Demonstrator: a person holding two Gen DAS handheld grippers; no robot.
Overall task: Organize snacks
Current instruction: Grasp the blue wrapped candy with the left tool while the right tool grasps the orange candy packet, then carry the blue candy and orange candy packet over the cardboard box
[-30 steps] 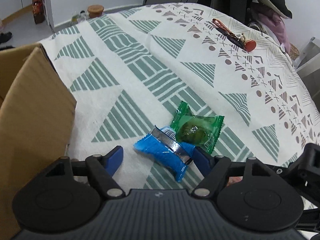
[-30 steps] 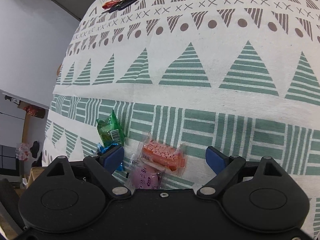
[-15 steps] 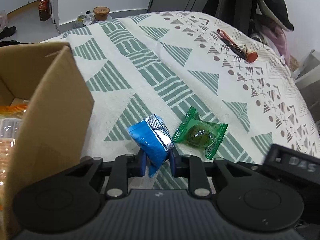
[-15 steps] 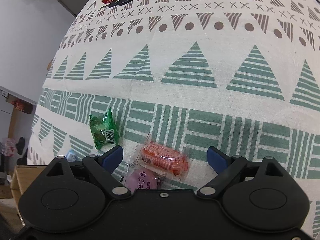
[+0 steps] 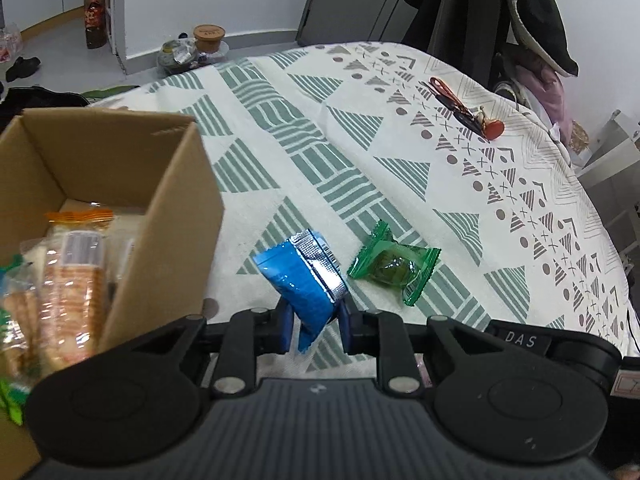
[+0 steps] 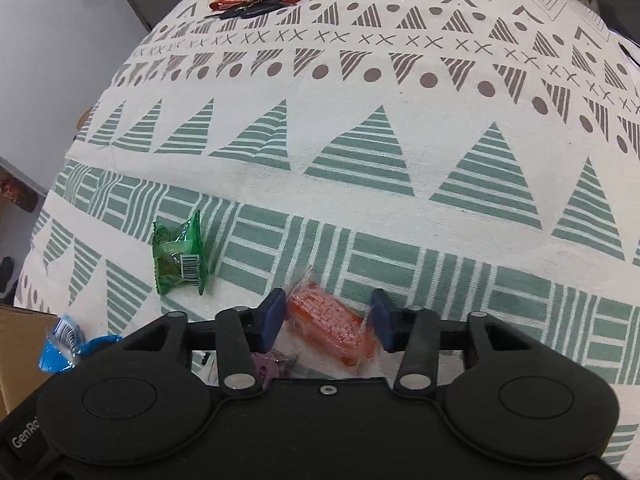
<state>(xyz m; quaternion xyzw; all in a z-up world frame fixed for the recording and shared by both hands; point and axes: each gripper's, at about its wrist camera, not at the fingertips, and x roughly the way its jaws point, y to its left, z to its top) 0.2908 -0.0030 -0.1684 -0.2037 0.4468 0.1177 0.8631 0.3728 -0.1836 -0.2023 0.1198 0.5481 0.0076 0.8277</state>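
While left gripper (image 5: pixel 314 326) clamps blue packet (image 5: pixel 300 280) | right gripper (image 6: pixel 327 322) spread, straddling orange packet (image 6: pixel 332 326)

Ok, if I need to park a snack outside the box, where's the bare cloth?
Free: the wide tablecloth stretch between the green packet and the keys. Crowded: the near edge, where the orange packet sits between the right gripper's fingers beside a pink one, and the cardboard box.
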